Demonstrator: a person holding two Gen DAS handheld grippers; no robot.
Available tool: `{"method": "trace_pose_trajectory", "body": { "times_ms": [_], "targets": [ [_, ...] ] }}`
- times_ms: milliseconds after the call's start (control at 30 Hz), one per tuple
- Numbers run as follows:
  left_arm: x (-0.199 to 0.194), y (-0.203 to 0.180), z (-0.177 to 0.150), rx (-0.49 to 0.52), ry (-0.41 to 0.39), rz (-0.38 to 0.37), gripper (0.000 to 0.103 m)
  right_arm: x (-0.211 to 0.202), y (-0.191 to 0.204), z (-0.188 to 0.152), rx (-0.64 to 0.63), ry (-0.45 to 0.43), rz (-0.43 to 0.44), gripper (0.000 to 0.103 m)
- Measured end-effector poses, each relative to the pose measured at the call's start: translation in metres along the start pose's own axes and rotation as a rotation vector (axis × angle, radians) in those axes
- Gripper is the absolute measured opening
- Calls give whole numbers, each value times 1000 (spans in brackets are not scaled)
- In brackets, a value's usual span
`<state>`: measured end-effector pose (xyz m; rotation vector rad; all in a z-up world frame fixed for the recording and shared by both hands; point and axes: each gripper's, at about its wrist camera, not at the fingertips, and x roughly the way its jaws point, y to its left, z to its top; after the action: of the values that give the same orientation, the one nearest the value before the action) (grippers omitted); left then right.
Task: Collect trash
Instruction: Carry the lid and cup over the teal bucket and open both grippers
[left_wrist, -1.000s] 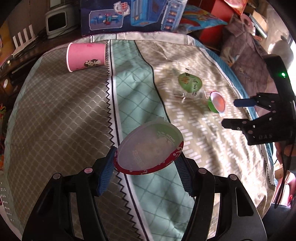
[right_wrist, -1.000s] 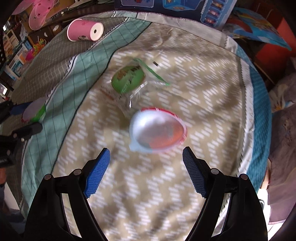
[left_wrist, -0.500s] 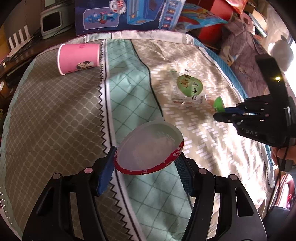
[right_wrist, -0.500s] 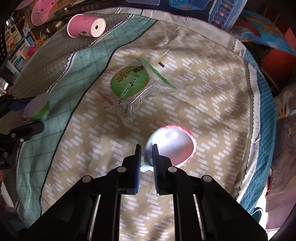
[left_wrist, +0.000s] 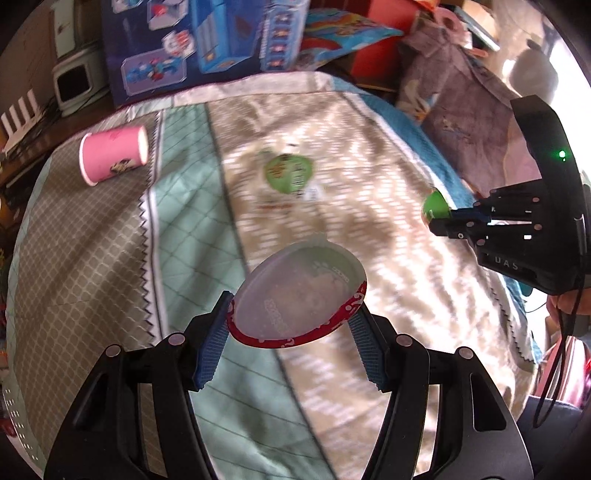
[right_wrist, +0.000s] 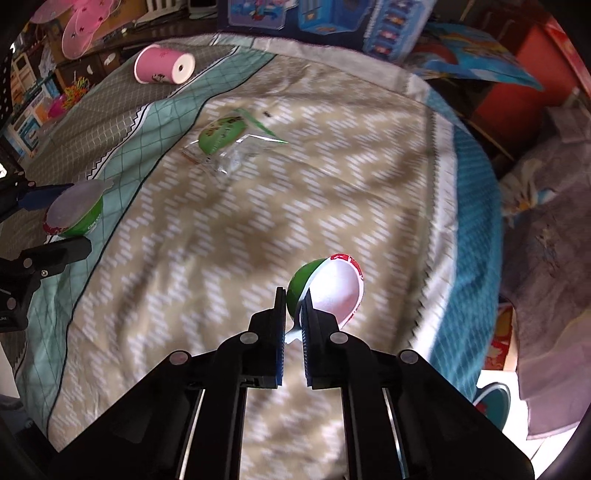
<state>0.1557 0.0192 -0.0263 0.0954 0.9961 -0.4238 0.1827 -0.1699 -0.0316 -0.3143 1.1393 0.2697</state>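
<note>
My left gripper (left_wrist: 291, 325) is shut on a sealed green cup with a red rim (left_wrist: 299, 295) and holds it above the patterned cloth; the same cup shows in the right wrist view (right_wrist: 74, 214). My right gripper (right_wrist: 294, 295) is shut on the rim of an empty green cup with a white inside (right_wrist: 328, 291), lifted off the cloth; it also shows in the left wrist view (left_wrist: 436, 205). A clear wrapper with a green label (right_wrist: 225, 138) lies flat mid-cloth. A pink paper cup (left_wrist: 112, 157) lies on its side at the far left.
The table carries a cloth in grey, teal and beige bands (left_wrist: 184, 229). Blue toy boxes (left_wrist: 192, 44) stand along the far edge. A purple blanket (right_wrist: 546, 258) lies off the right side. A small white appliance (left_wrist: 74, 83) sits at the far left.
My right gripper closed on the empty cup's rim, lifted it and tipped it sideways. My left gripper kept its hold on the sealed cup and shifted slightly.
</note>
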Motion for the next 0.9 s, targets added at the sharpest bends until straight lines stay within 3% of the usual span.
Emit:
{"method": "trace_pose_trajectory", "body": {
  "times_ms": [467, 900],
  "targets": [
    [-26, -109, -5, 137, -33, -59, 63, -69, -72, -87, 140, -90, -71, 8],
    [-10, -238, 12, 340, -15, -133, 63, -106, -164, -185, 312, -113, -163, 8]
  ]
}}
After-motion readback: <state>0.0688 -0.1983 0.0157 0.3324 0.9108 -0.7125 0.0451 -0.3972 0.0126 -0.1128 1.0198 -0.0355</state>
